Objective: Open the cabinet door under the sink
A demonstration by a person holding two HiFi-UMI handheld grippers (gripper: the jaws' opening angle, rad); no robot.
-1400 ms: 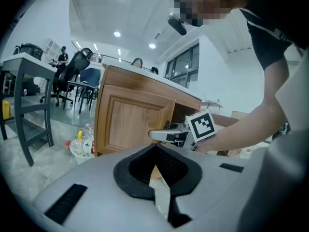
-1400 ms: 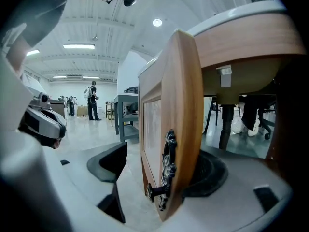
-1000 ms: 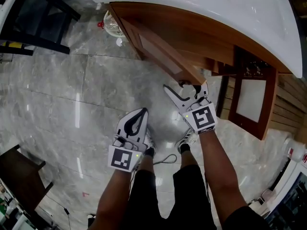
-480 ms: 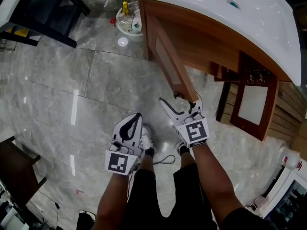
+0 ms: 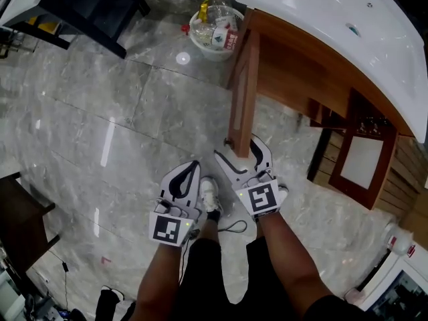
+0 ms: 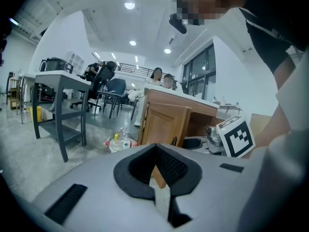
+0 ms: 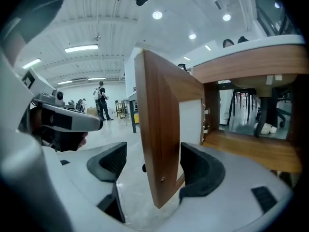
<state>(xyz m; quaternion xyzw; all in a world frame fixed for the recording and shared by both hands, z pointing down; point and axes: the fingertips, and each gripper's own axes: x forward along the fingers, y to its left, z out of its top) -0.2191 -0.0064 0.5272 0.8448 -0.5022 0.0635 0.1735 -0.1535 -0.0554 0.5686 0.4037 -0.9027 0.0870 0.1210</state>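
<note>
Cabinet door (image 5: 244,92) stands open under the sink (image 5: 334,19), its free edge upright between the spread jaws of your right gripper (image 5: 238,152); your left gripper (image 5: 189,170), closed on nothing, hangs farther off

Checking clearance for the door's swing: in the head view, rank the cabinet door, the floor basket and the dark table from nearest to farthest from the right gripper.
1. Cabinet door: its free edge stands between the open jaws of the right gripper.
2. Basket: on the floor past the door's far end.
3. Dark table: far upper left.
</note>
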